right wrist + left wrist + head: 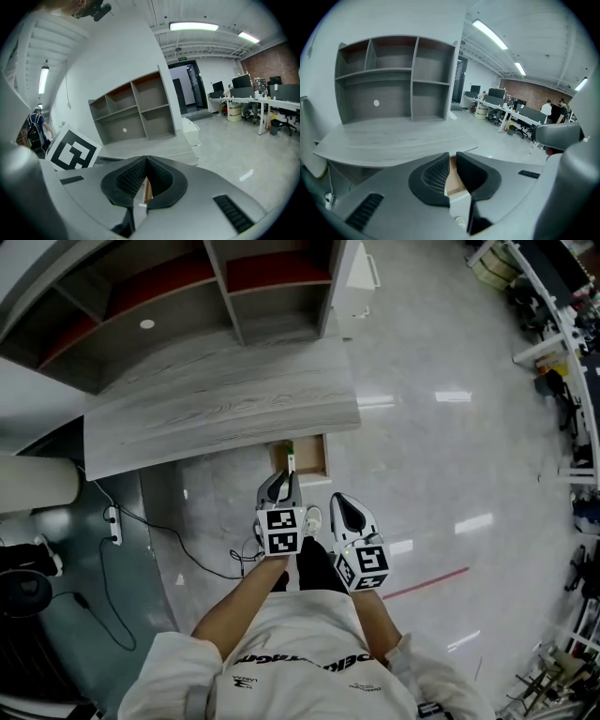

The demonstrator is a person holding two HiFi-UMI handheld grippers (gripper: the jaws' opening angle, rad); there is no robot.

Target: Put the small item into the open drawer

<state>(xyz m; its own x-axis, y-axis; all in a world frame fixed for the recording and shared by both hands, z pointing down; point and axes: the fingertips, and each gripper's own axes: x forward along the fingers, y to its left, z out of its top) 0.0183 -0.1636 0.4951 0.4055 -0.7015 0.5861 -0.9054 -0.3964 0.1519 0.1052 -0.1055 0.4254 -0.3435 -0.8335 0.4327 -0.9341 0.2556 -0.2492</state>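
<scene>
An open drawer with a brown wooden inside sticks out from under the front edge of the grey wooden desk. A small white and green item shows at the drawer's left side, just beyond the tips of my left gripper; I cannot tell whether it rests inside. My left gripper points at the drawer, its jaws a narrow gap apart with nothing between them. Just to the right and nearer the person, my right gripper is held with its jaws shut and empty.
A grey shelf unit stands at the back of the desk. A white cabinet is beside it. A power strip and black cables lie on the floor at left. Office desks line the right side.
</scene>
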